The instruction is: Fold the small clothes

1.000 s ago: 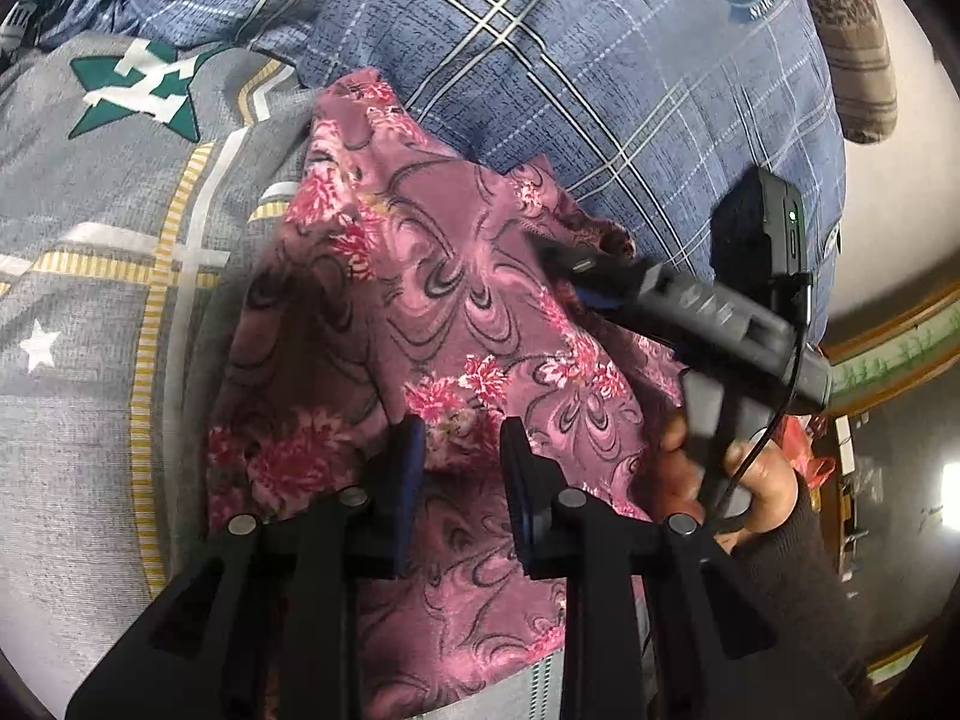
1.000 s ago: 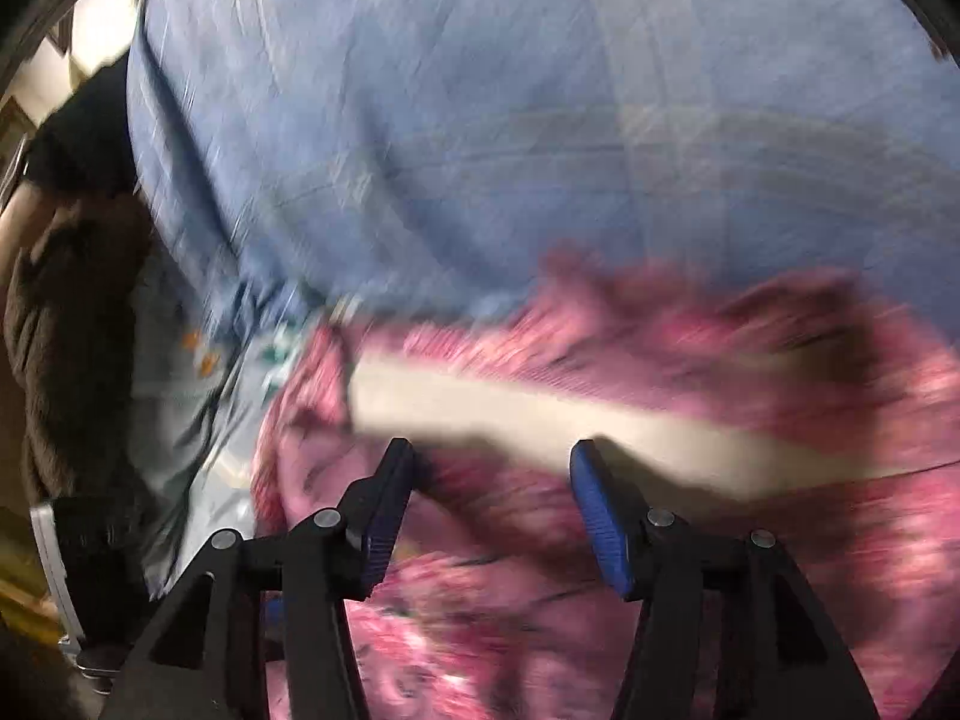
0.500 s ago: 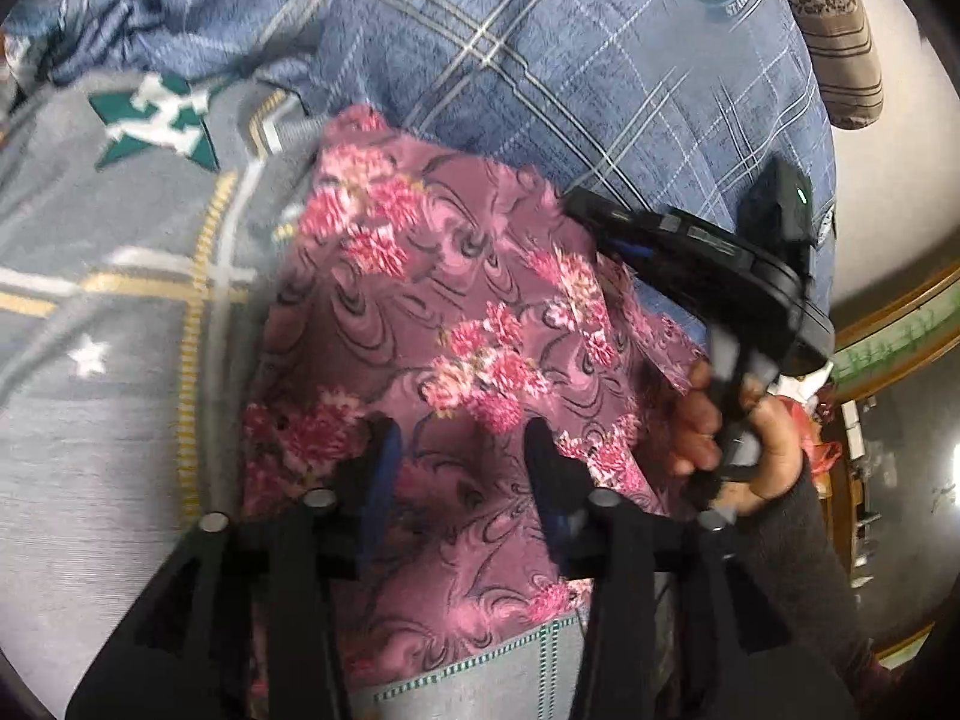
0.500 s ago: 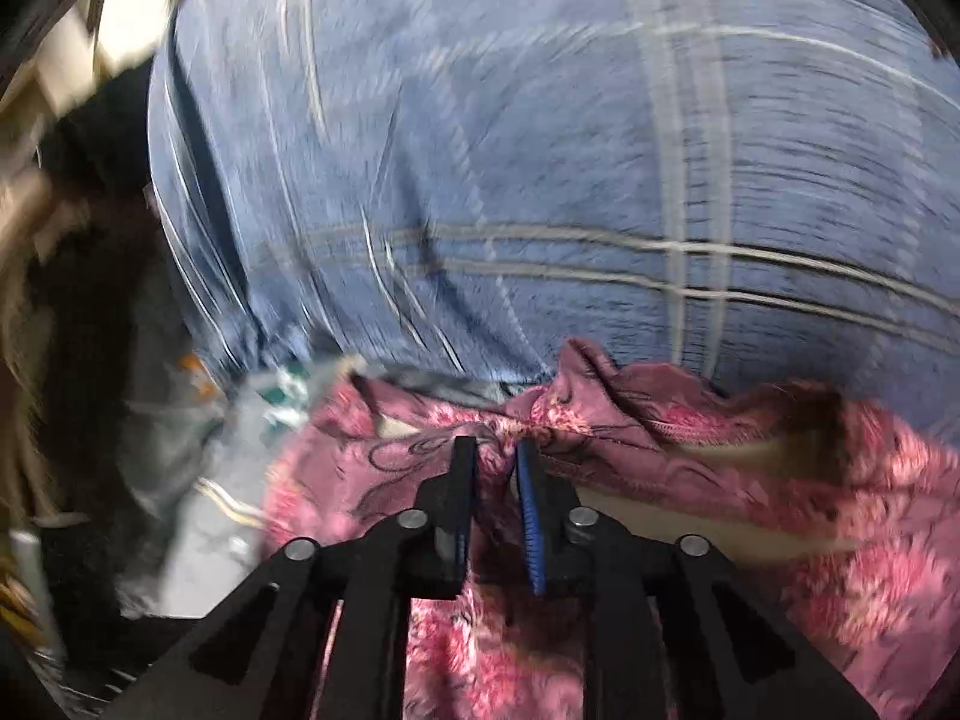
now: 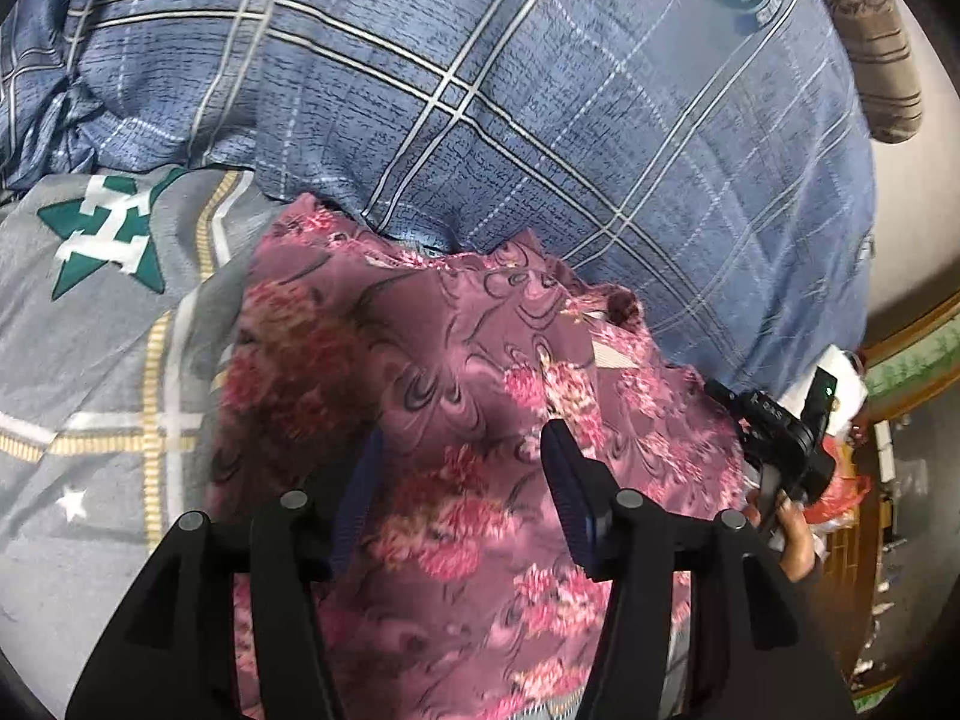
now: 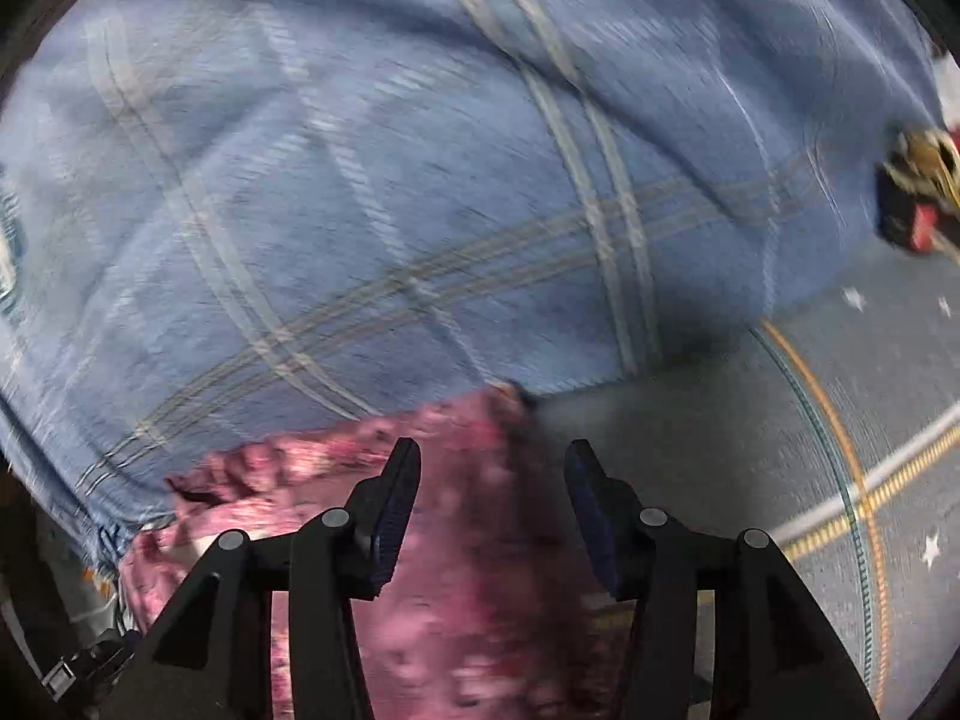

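Note:
A small pink-purple floral garment (image 5: 456, 396) lies bunched on a grey bedsheet (image 5: 90, 360), against a blue plaid quilt (image 5: 510, 90). My left gripper (image 5: 459, 480) is open just above the garment's middle, with nothing between its fingers. The right gripper's body (image 5: 780, 438) shows at the garment's right edge in the left wrist view, held by a hand. In the right wrist view my right gripper (image 6: 492, 498) is open over the garment's corner (image 6: 456, 480), and the picture is blurred by motion.
The quilt (image 6: 420, 180) rises behind the garment. The grey sheet (image 6: 810, 450) with yellow stripes and stars extends right. A brown striped cushion (image 5: 870, 48) lies at the far right. A dark red object (image 6: 912, 210) lies on the quilt's edge.
Both grippers have opened; the right one was shut on the garment's edge half a second ago. The right gripper has pulled back to the garment's right edge. The garment lies flatter.

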